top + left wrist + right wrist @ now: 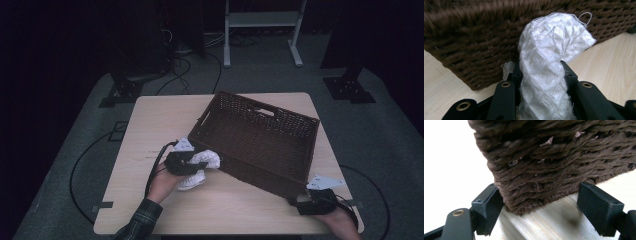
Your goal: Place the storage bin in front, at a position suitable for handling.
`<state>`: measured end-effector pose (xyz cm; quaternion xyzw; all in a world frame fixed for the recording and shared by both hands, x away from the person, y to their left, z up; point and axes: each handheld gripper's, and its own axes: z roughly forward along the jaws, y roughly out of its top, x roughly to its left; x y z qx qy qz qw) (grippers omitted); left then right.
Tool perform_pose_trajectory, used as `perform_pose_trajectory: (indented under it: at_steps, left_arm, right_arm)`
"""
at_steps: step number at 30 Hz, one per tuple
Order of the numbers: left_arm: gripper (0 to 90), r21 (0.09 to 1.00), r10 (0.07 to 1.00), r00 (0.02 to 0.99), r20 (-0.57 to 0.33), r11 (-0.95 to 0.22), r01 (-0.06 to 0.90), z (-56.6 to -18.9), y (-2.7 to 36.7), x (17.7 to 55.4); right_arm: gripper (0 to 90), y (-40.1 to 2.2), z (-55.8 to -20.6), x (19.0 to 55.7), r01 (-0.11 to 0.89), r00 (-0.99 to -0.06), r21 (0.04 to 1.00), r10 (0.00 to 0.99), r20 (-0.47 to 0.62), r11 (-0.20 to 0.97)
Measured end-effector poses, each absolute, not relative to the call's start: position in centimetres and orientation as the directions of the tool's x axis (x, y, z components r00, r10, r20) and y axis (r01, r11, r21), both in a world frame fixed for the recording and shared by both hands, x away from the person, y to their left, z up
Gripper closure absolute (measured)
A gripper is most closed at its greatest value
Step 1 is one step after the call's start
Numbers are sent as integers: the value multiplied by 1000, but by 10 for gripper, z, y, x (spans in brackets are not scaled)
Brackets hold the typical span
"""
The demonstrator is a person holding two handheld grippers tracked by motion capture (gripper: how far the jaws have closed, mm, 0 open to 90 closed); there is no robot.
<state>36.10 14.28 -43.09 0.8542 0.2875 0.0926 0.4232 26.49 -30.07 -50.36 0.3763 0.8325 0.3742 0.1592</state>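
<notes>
Between the left gripper (541, 75)'s fingers (505, 97) a bunched white cloth (549, 57) is pinched, its loose end flopped over past the tips, just short of the brown wicker basket (260, 140)'s near wall. Pickup looks done; lifting over the rim and dropping inside is judged still left, basket apparently empty. Around the basket's near corner the right gripper (539, 202)'s fingers (486, 207) are set wide, left finger touching the weave, right one seemingly apart.
</notes>
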Motion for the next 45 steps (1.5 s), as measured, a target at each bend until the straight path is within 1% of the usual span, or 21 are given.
perform_pose_trajectory:
  at_steps: [2, 7, 18, 26, 32, 40, 45]
  left_arm:
    - [649, 792, 566, 821, -76, -465, 395, -423, 142, 359]
    - [649, 803, 560, 825, -74, -458, 382, -418, 140, 356]
    - [652, 786, 549, 831, -90, -473, 398, -429, 130, 361]
    - [653, 746, 542, 835, -97, -515, 421, -445, 123, 362]
    - [652, 698, 524, 849, -74, -581, 419, -458, 113, 364]
    - [653, 658, 520, 851, -69, -618, 431, -471, 108, 364]
    - [653, 654, 514, 856, -56, -629, 421, -472, 106, 362]
  right_arm:
    - [207, -301, -504, 265, 507, -666, 743, 746, 17, 437]
    - [208, -301, -504, 265, 507, -666, 743, 746, 16, 437]
    - [208, -301, -504, 265, 507, -666, 743, 746, 16, 437]
    - [208, -301, -504, 265, 507, -666, 743, 746, 16, 437]
    - [208, -301, -504, 265, 507, -666, 743, 746, 16, 437]
    - [208, -301, -504, 265, 507, -666, 743, 746, 16, 437]
    - [208, -301, -504, 265, 507, -666, 743, 746, 16, 437]
